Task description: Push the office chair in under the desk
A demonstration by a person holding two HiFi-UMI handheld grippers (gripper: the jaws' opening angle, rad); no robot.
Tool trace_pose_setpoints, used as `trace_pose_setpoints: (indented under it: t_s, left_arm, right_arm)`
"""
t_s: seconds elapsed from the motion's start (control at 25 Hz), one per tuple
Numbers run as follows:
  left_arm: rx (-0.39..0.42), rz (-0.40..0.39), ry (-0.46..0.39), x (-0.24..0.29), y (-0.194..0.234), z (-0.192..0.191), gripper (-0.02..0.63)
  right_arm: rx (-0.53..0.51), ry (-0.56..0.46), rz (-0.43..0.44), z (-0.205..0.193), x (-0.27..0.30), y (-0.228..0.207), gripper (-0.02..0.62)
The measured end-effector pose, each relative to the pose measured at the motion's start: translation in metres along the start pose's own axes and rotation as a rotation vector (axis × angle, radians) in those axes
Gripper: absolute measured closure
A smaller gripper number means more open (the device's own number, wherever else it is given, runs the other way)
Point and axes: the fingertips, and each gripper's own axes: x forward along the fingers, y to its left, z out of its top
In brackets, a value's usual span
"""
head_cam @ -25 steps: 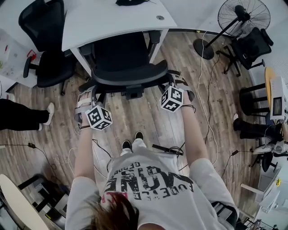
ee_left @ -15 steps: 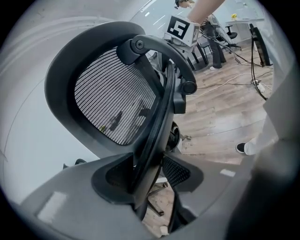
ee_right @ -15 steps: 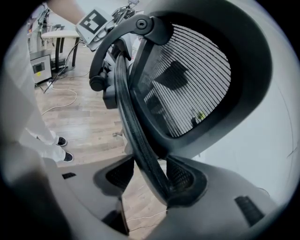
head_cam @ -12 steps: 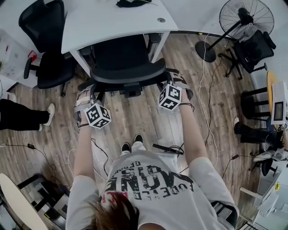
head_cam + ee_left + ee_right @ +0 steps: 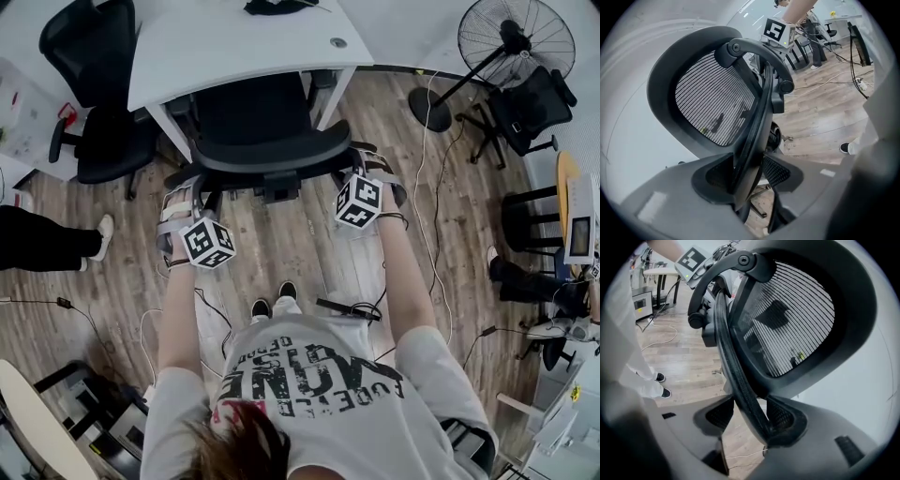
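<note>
The office chair [image 5: 267,141] seat lies partly under the desk [image 5: 234,47] edge, facing the desk. The left gripper [image 5: 749,180] and right gripper [image 5: 747,418] clamp its backrest rim.

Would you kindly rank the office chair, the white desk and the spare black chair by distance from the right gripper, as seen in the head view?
1. office chair: the right gripper is clamped on its backrest, at the right side.
2. white desk: just beyond, over the seat.
3. spare black chair: far left, beside the desk.
</note>
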Motion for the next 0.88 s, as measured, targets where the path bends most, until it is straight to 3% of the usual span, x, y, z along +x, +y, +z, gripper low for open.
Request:
trace_pose_setpoints:
  t_s: [0.88]
  left_arm:
    - [-0.007, 0.024, 0.018, 0.01, 0.003, 0.014, 0.407]
  right_arm:
    - [-0.026, 0.002, -0.007, -0.012, 0.011, -0.019, 0.388]
